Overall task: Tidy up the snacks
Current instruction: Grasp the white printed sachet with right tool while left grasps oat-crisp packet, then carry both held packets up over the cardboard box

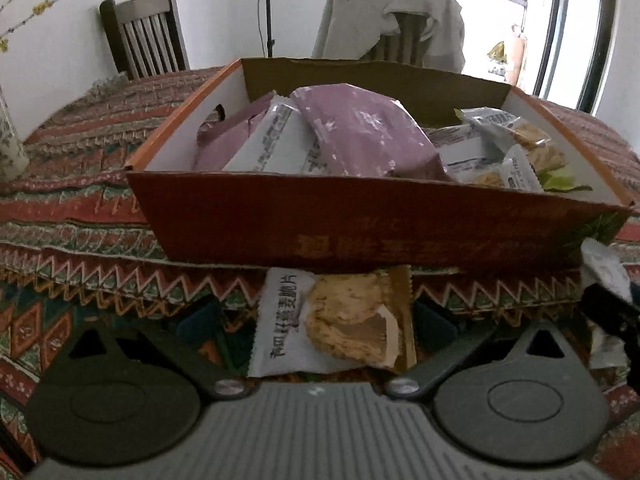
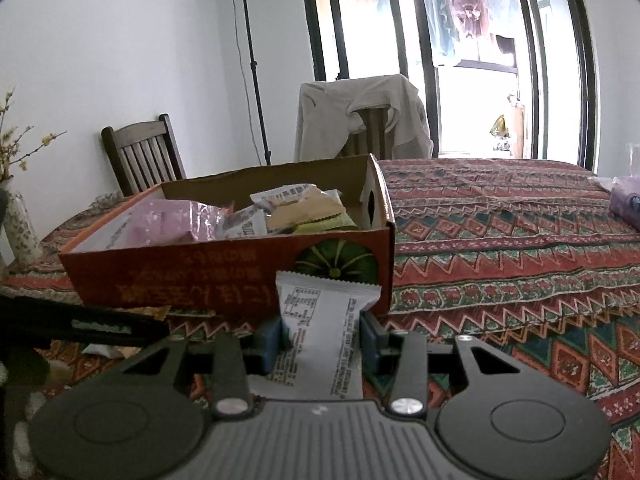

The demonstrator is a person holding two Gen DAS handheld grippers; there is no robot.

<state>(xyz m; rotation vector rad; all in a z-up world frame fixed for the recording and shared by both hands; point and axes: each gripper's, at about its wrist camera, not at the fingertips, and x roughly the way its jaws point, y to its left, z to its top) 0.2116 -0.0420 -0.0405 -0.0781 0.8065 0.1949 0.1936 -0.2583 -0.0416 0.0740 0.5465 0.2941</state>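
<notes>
An orange cardboard box [image 1: 360,228] stands on the patterned tablecloth and holds purple bags [image 1: 360,132] and several grey snack packets. It also shows in the right wrist view [image 2: 180,276]. My left gripper [image 1: 320,324] is open around a grey cracker packet [image 1: 332,320] that lies on the cloth against the box's near wall. My right gripper [image 2: 322,340] is shut on a white snack packet [image 2: 320,332], held upright just in front of the box's right corner.
Two wooden chairs [image 1: 144,36] stand behind the table, one draped with a beige garment [image 1: 392,16]. A vase [image 1: 10,148] stands at the left edge. A purple packet [image 2: 626,200] lies far right on the cloth. A lamp stand [image 2: 252,64] rises behind.
</notes>
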